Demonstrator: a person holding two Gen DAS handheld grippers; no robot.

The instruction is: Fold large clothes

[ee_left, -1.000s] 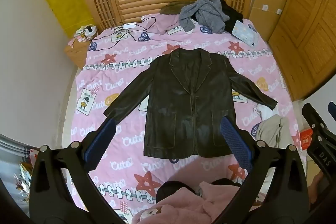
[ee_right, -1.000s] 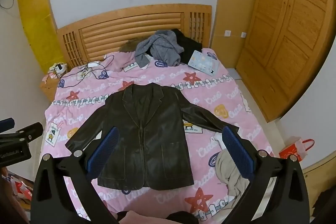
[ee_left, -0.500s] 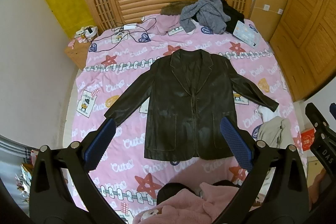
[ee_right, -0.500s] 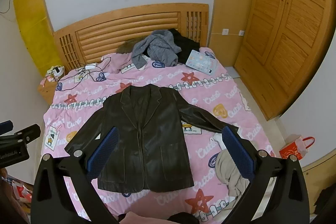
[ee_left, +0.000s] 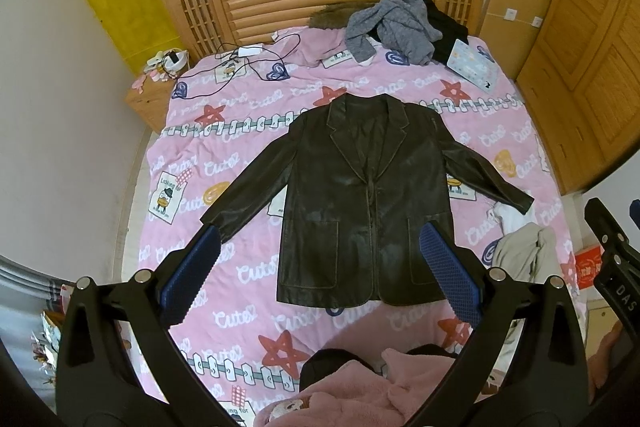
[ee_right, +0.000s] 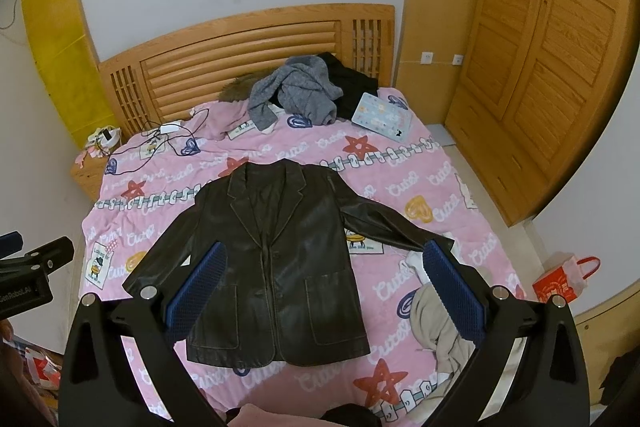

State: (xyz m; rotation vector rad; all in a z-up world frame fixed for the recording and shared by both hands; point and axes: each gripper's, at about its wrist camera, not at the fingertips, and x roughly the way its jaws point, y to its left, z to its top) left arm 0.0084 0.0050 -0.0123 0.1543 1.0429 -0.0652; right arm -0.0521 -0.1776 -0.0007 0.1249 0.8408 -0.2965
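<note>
Room around the jacket

Pink sheet lies bare on both sides of the jacket [ee_left: 364, 203]; a beige garment [ee_left: 520, 251] crowds its right cuff, grey clothes [ee_left: 390, 25] beyond its collar.

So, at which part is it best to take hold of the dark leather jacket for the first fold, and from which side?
Probably the sleeve cuffs. The jacket lies flat, front up, both sleeves spread out and down. The left gripper could come in from the left edge of the bed for the near cuff, the right gripper for the other cuff. Both are open and empty.

Dark jacket [ee_left: 366, 211] flat on pink bedsheet [ee_left: 224, 267]; left gripper [ee_left: 320, 273] fingers apart, seemingly above.
</note>
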